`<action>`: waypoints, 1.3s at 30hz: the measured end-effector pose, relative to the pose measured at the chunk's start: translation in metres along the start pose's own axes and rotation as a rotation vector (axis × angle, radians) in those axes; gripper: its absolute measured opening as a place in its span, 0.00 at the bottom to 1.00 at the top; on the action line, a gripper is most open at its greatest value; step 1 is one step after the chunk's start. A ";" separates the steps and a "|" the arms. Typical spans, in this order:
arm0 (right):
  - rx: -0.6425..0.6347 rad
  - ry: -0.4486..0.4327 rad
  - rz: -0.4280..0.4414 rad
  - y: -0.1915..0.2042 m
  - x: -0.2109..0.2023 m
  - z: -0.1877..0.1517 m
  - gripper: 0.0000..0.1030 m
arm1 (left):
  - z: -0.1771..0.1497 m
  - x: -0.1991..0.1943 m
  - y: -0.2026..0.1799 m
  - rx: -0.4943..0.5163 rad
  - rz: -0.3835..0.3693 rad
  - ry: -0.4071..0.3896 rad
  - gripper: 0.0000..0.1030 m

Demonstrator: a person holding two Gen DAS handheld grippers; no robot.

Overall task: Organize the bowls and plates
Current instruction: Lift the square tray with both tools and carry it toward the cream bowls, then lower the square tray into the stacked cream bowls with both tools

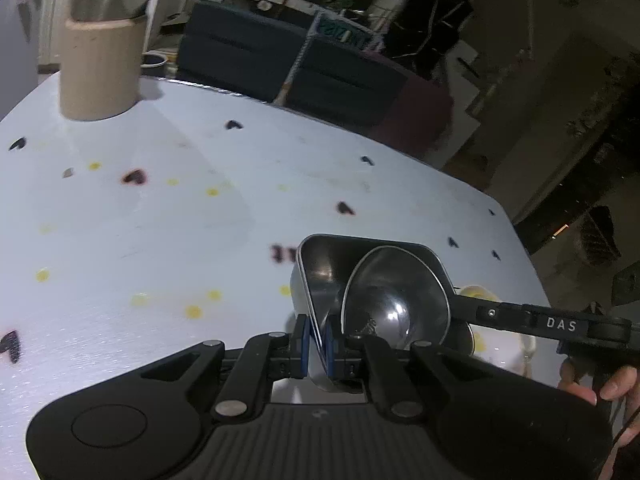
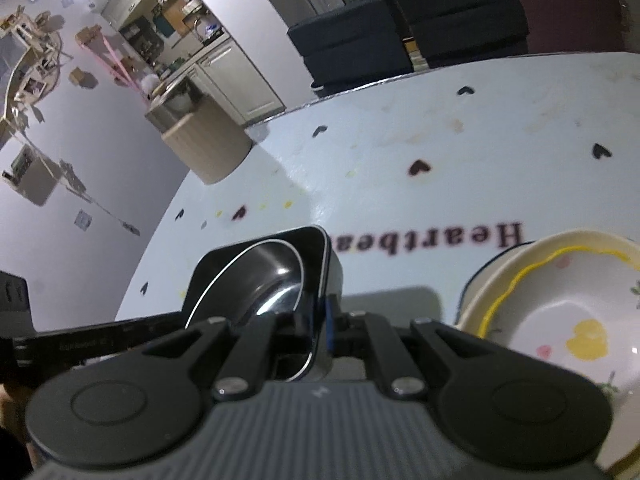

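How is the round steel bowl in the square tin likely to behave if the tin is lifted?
The round steel bowl leans tilted inside the square tin, apparently loose, so it would probably slide or rattle. Its polished metal looks slippery but stiff, not fragile. The left gripper and right gripper pinch only the tin's walls, so tilting might spill it.

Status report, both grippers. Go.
Left gripper shut on steel tray rim. Right gripper shut on same tray, round steel bowl inside. Ceramic bowl close right; nothing blocking.
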State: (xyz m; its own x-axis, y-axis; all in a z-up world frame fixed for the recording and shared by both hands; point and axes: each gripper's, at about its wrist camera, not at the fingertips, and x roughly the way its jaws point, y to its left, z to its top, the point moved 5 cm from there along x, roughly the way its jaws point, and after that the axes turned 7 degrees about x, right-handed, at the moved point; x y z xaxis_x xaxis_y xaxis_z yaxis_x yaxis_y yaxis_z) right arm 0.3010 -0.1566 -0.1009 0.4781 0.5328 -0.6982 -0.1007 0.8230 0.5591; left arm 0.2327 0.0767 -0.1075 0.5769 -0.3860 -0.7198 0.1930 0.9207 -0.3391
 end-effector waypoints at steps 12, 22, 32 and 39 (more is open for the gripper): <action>0.063 -0.076 -0.010 -0.042 -0.048 0.005 0.07 | 0.008 0.018 -0.056 0.066 -0.058 -0.008 0.08; 0.122 -0.125 -0.046 -0.077 -0.075 0.002 0.07 | 0.011 0.046 -0.098 0.120 -0.090 0.020 0.08; 0.154 -0.158 -0.101 -0.099 -0.094 0.000 0.07 | 0.008 0.071 -0.130 0.150 -0.113 0.057 0.08; 0.164 -0.160 -0.132 -0.109 -0.101 -0.007 0.07 | -0.003 0.084 -0.143 0.179 -0.124 0.099 0.08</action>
State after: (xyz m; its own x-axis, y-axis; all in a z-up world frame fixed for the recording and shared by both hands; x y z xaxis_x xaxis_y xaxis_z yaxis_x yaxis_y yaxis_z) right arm 0.2579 -0.2989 -0.0946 0.6111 0.3742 -0.6976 0.1084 0.8334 0.5420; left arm 0.2510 -0.0876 -0.1210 0.4608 -0.4926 -0.7382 0.4000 0.8578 -0.3227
